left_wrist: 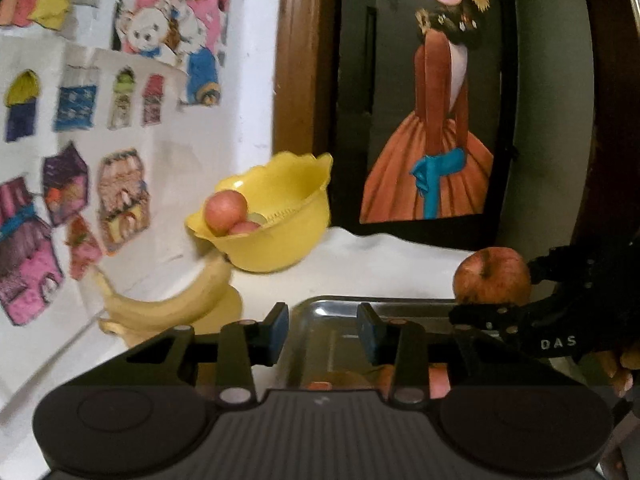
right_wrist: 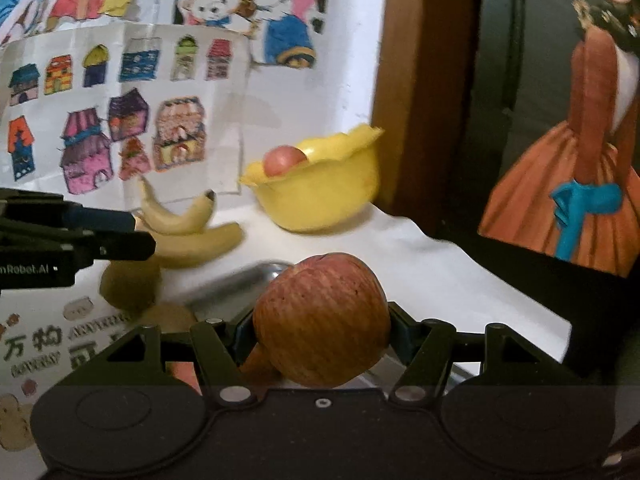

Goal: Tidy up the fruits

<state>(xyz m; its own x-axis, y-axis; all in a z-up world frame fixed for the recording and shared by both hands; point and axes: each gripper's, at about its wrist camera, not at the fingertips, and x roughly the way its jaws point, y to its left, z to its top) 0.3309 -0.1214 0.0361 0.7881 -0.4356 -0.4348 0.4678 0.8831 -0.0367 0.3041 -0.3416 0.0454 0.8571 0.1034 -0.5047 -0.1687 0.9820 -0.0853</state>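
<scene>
My right gripper is shut on a red apple, held above a metal tray. The left wrist view shows the same apple in the right gripper at the right edge. My left gripper is open with nothing between its blue pads, hovering over the metal tray. A yellow bowl stands behind on the white tabletop and holds two apples. The right wrist view has that bowl beyond the tray. Bananas lie left of the bowl.
Bananas and two brownish kiwis lie left of the tray on the white cloth. Drawings cover the wall on the left. A dark framed picture leans at the back right. The table's edge falls off at the right.
</scene>
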